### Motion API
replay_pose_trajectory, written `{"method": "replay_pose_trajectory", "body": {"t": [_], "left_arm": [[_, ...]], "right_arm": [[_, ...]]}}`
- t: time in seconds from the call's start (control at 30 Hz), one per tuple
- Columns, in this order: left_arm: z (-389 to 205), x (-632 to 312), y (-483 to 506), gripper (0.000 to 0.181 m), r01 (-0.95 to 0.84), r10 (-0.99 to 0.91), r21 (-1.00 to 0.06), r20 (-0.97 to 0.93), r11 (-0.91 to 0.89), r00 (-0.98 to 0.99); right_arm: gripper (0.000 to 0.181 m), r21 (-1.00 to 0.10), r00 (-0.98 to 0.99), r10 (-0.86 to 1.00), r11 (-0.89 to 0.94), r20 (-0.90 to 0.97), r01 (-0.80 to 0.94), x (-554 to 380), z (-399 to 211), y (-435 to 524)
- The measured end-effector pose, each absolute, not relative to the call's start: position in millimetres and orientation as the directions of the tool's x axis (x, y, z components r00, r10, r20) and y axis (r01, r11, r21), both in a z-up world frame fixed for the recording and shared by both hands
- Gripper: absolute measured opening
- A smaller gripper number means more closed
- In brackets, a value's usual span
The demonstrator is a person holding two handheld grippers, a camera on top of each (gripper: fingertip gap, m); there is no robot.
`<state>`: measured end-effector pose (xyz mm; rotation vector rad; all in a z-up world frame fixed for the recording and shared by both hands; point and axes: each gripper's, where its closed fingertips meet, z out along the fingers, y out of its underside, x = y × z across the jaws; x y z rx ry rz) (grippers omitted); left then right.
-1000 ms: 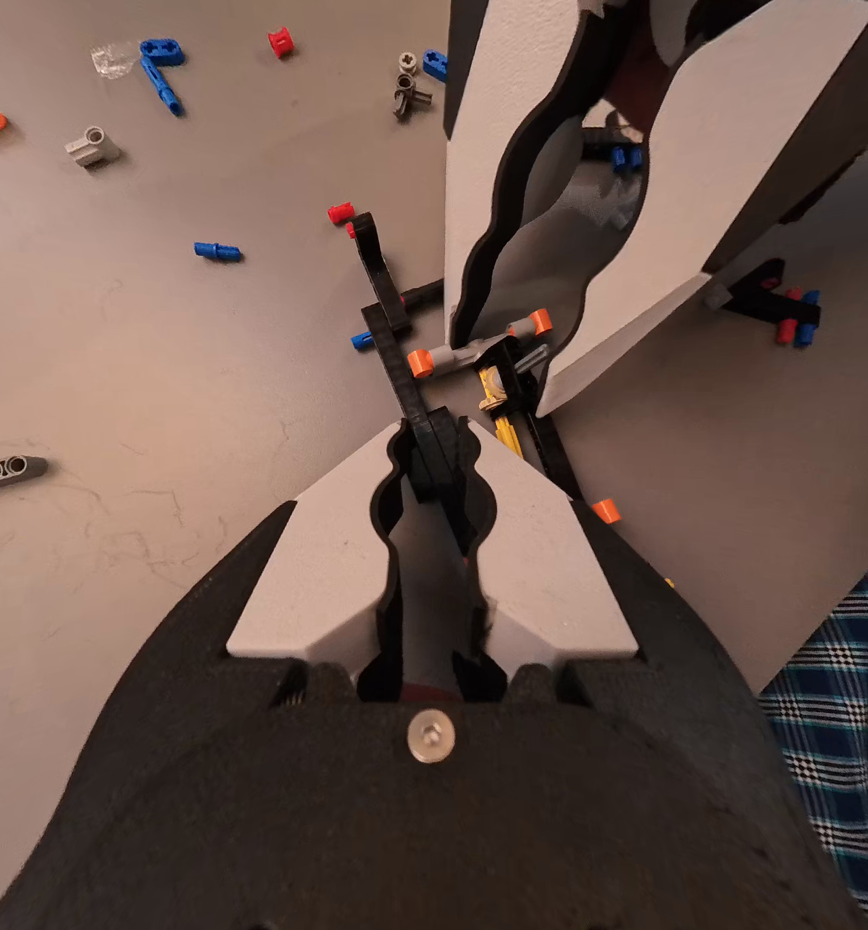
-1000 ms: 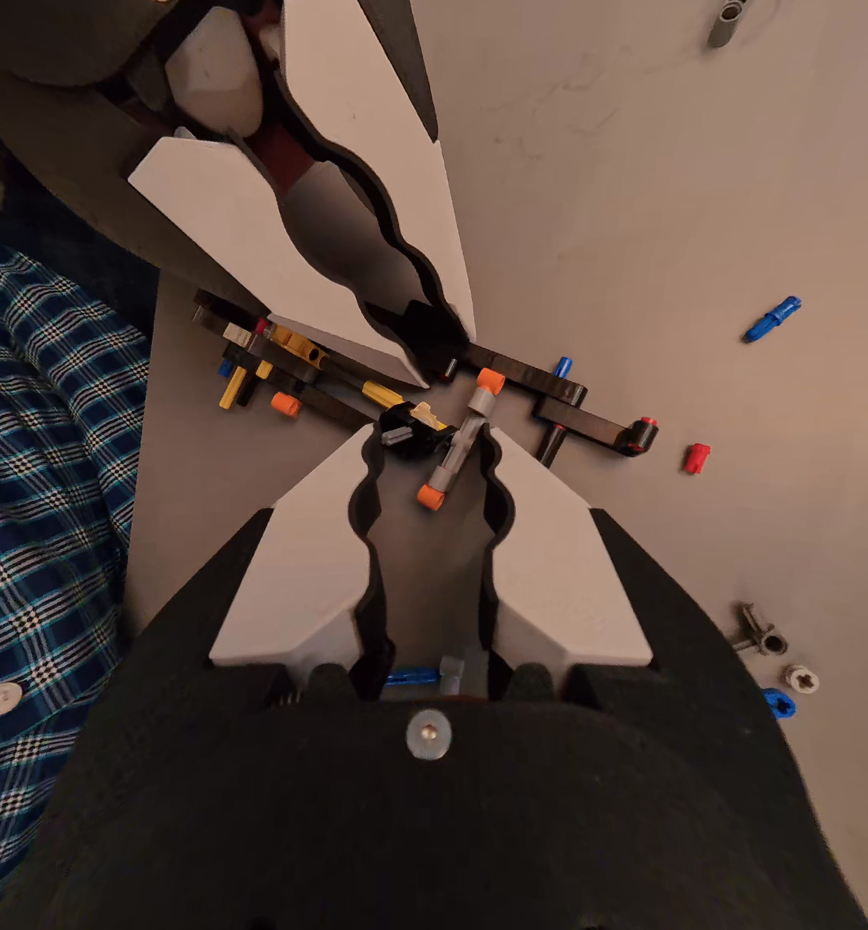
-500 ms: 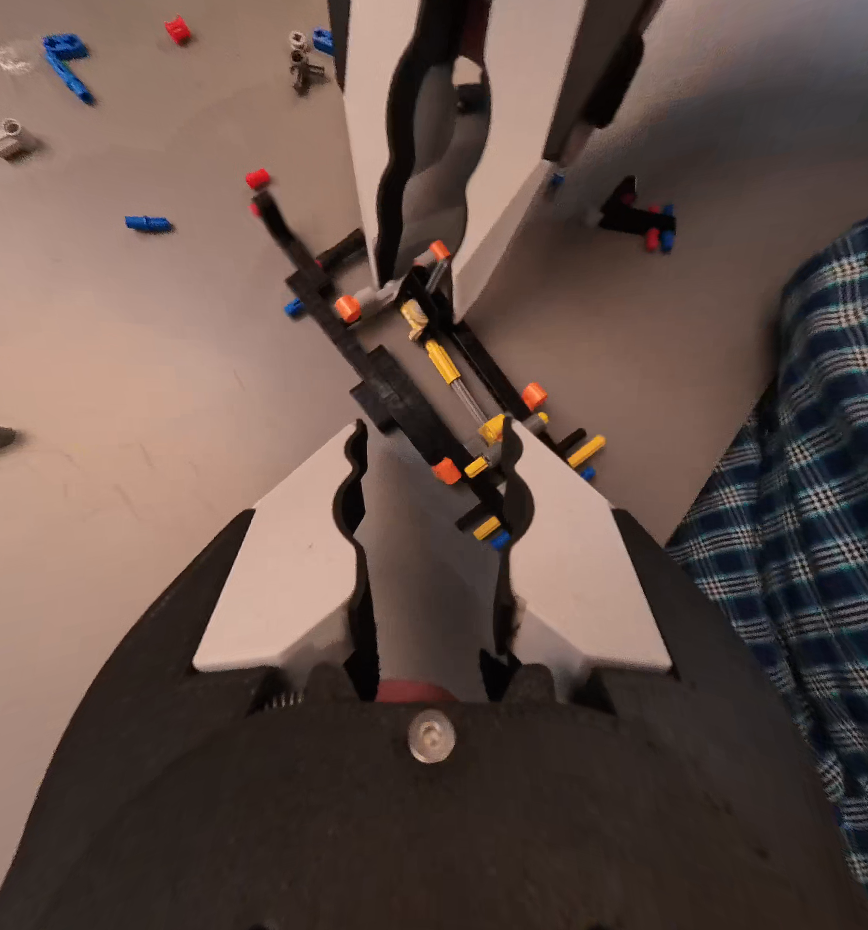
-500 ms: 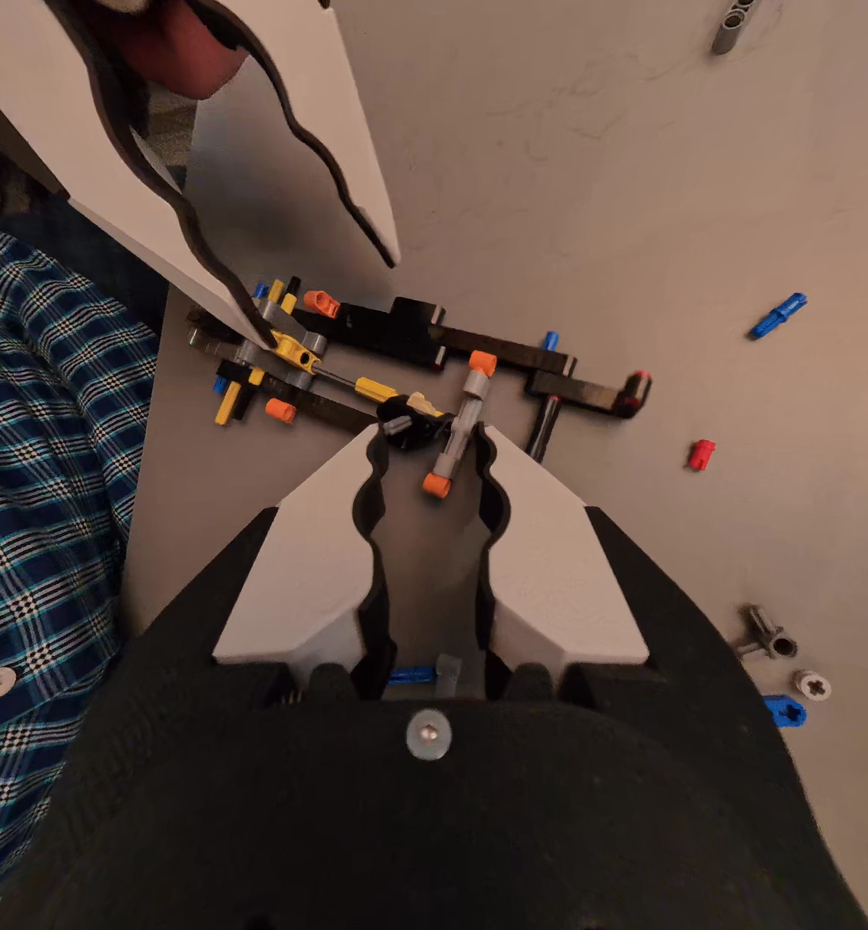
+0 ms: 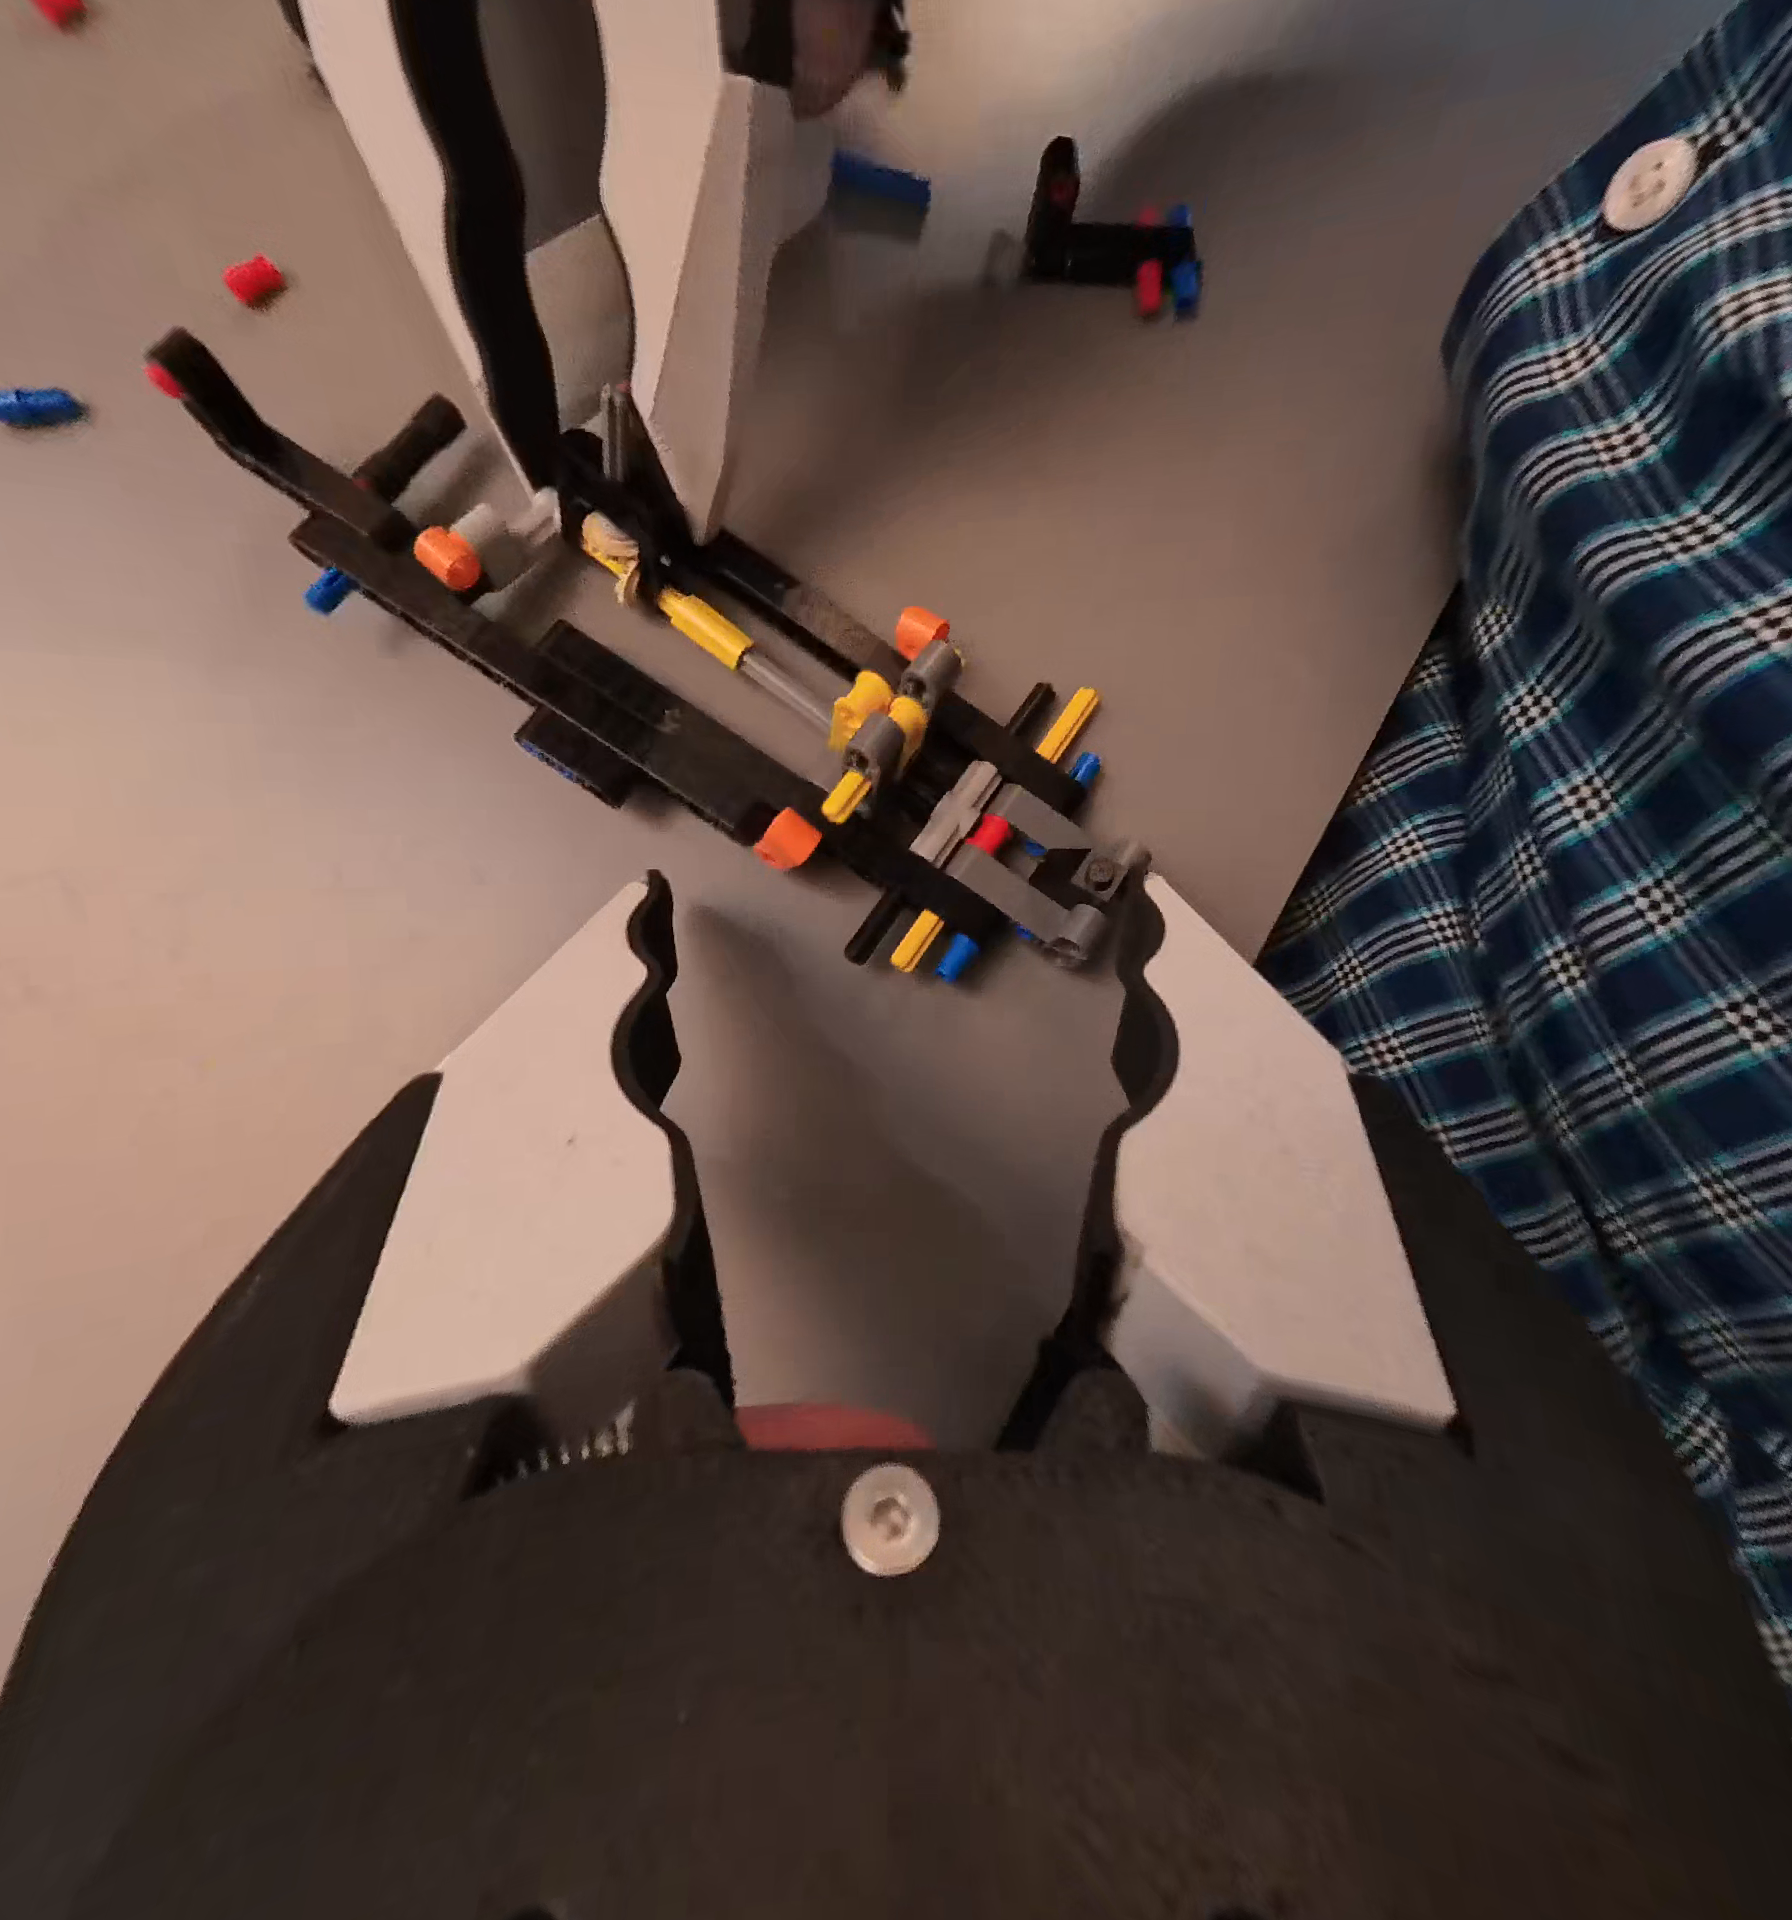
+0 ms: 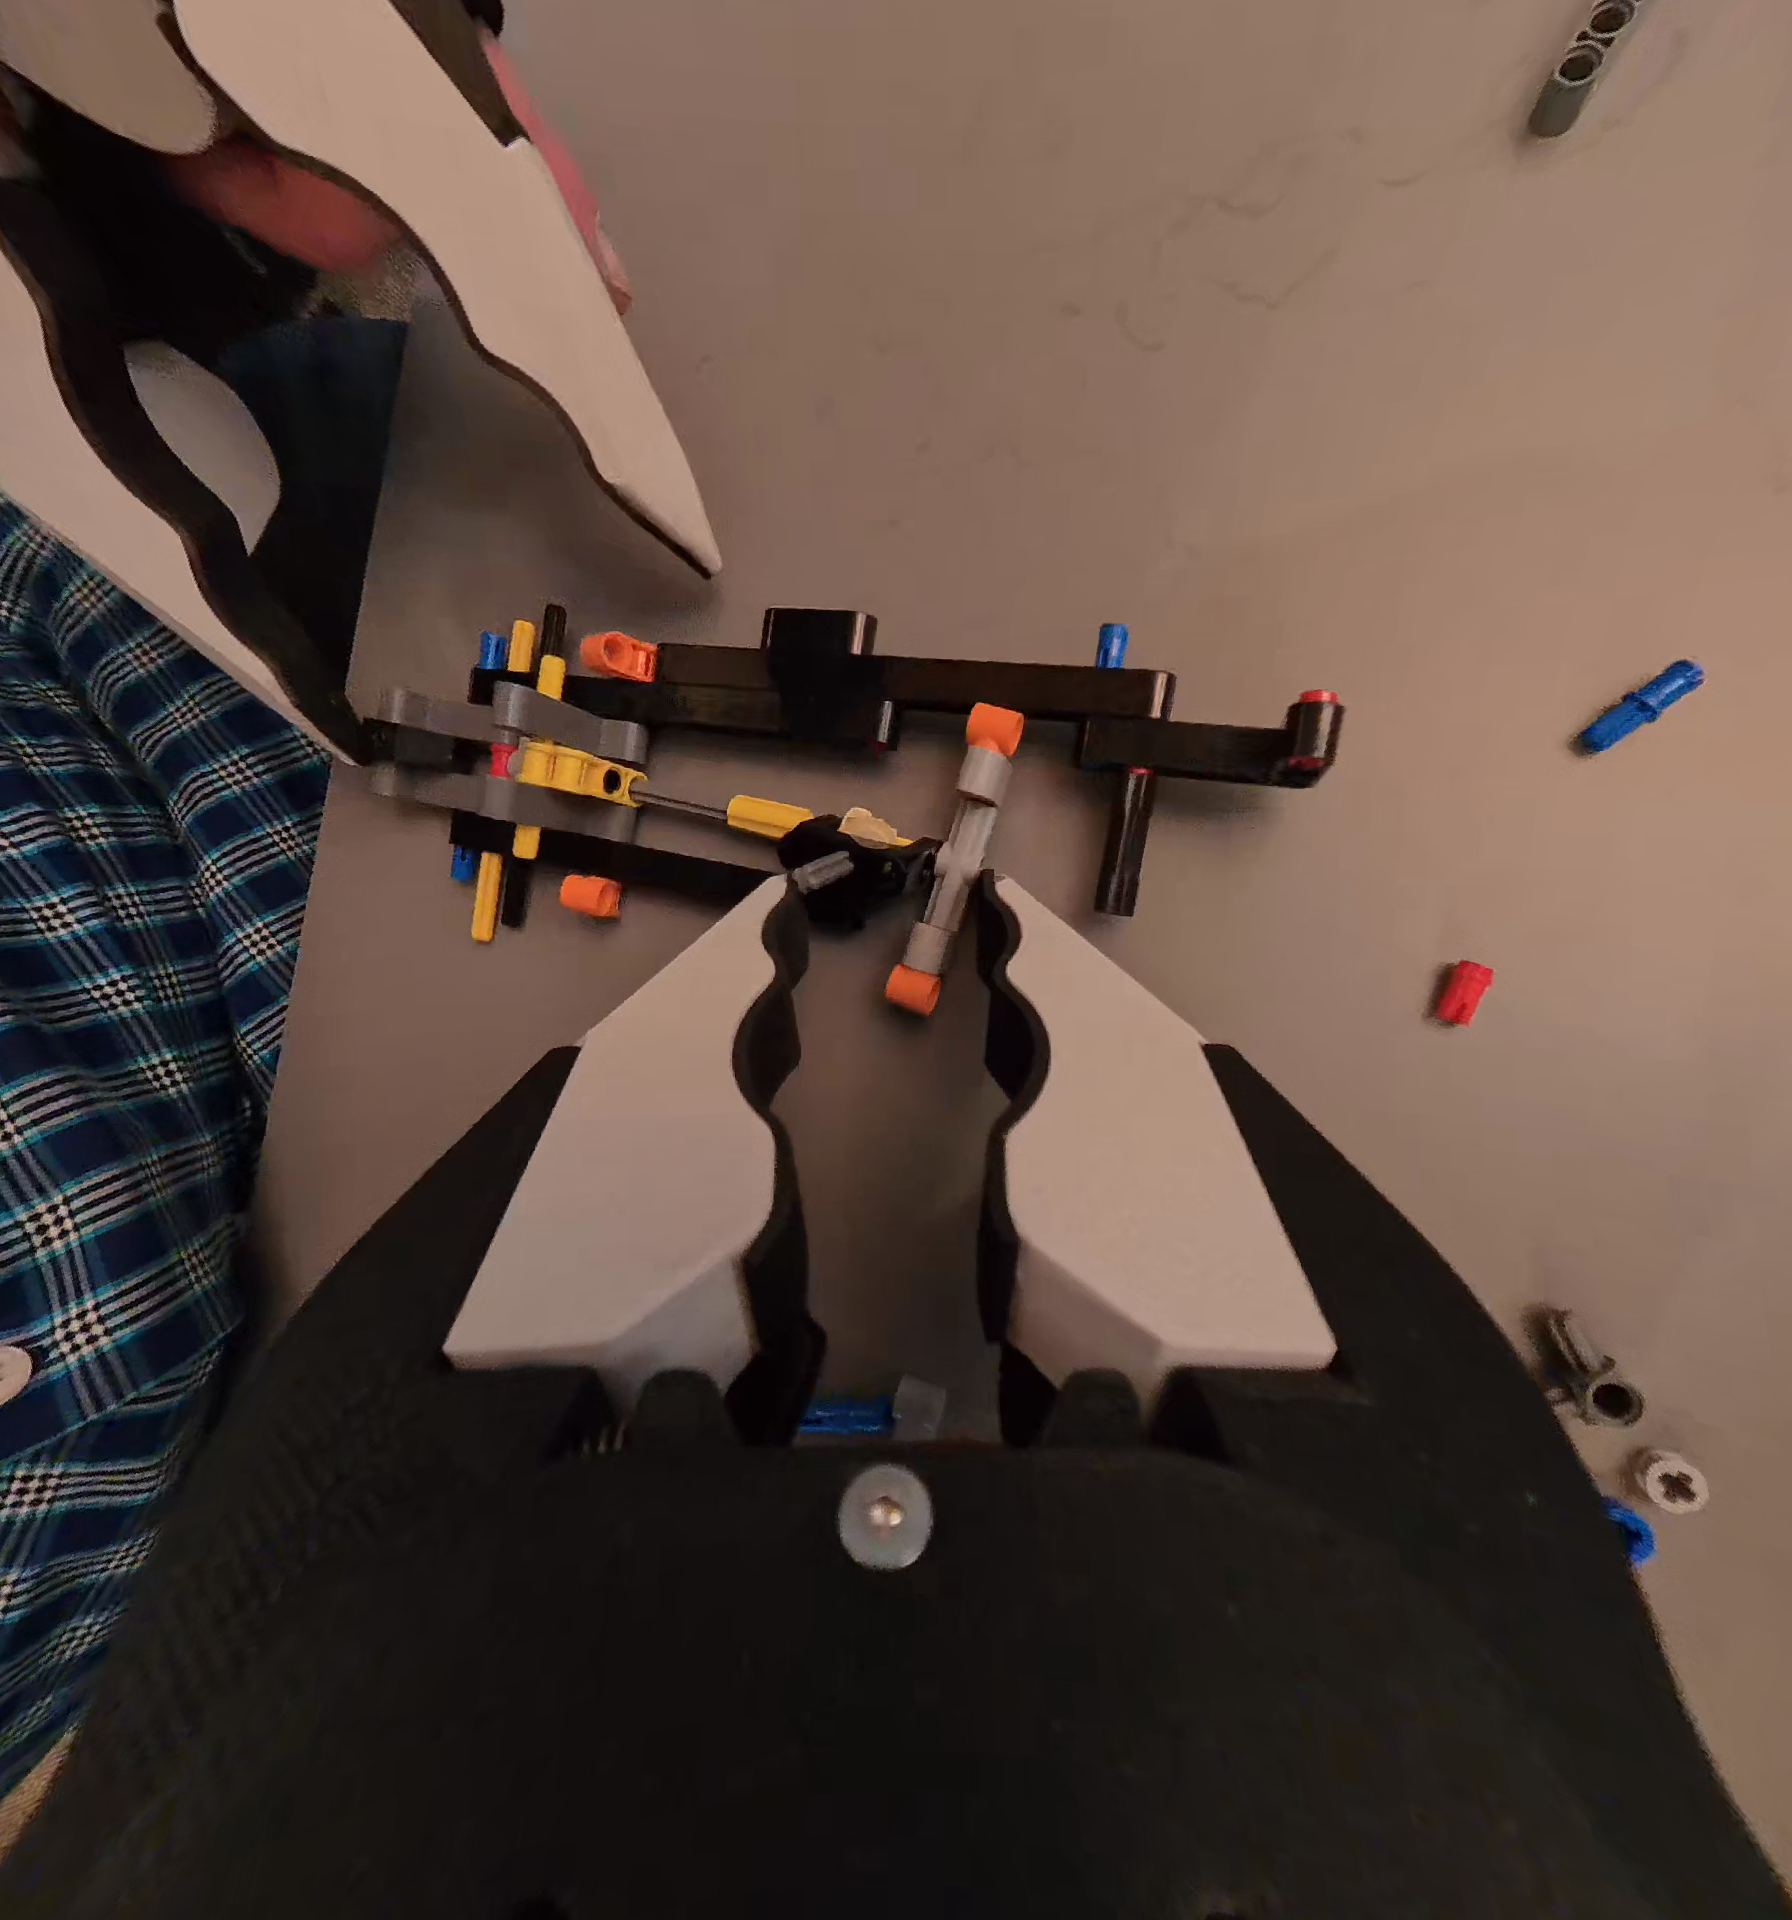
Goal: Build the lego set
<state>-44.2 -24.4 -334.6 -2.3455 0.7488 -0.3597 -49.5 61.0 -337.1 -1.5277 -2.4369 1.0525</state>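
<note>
A long lego assembly (image 5: 653, 717) of black beams, a yellow piston, orange bushes and grey links lies on the table; it also shows in the right wrist view (image 6: 913, 686). My left gripper (image 5: 899, 894) is open wide and empty at the assembly's grey near end, its right fingertip (image 5: 1157, 914) touching that end. In the right wrist view the left gripper (image 6: 528, 649) spans that same end. My right gripper (image 6: 884, 891) is shut on the black joint (image 6: 840, 868) and grey axle (image 6: 965, 831) at the piston's far end; it also shows in the left wrist view (image 5: 627, 509).
Loose pieces lie around: a red bush (image 6: 1461, 992), blue pin (image 6: 1640, 704), grey beam (image 6: 1583, 68), dark connector (image 6: 1588, 1377), and a small black sub-assembly (image 5: 1110, 244). A person's plaid shirt (image 5: 1619, 727) is at the table's edge beside the assembly. The red bush (image 6: 1461, 992) sits 8 cm or so from the ends of my right fingers. Look for it in the left wrist view (image 5: 256, 274) too.
My left gripper let go of the black beam, opened wide and drew back along the assembly to its grey end. My right gripper stayed on the black joint.
</note>
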Motion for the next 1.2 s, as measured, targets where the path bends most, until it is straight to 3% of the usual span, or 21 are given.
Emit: {"method": "replay_pose_trajectory", "body": {"t": [0.4,1.03,1.07,1.13,1.2], "left_arm": [[-337.8,-34.6,-17.7,0.094,-0.372,-0.612,-0.678,0.146,-0.634,0.777],[-335.0,-34.6,-15.6,0.091,-0.319,-0.582,-0.709,0.158,-0.629,0.798],[-334.3,-34.9,-15.3,0.089,-0.310,-0.578,-0.711,0.164,-0.631,0.800],[-335.1,-46.6,-12.5,0.047,-0.300,-0.546,-0.708,0.144,-0.640,0.825],[-335.0,-47.3,-14.3,0.051,-0.292,-0.543,-0.707,0.155,-0.644,0.825]], "right_arm": [[0.025,-0.578,-0.530,0.805,0.307,-0.266,0.756,-57.2,-337.8,57.8],[0.027,-0.569,-0.577,0.802,0.405,-0.156,0.716,-59.2,-339.5,55.4],[0.027,-0.571,-0.582,0.798,0.408,-0.156,0.713,-58.5,-339.5,54.6],[0.023,-0.580,-0.598,0.779,0.403,-0.189,0.708,-54.8,-338.9,47.1],[0.023,-0.585,-0.596,0.783,0.403,-0.177,0.703,-56.3,-339.5,47.3]]}}
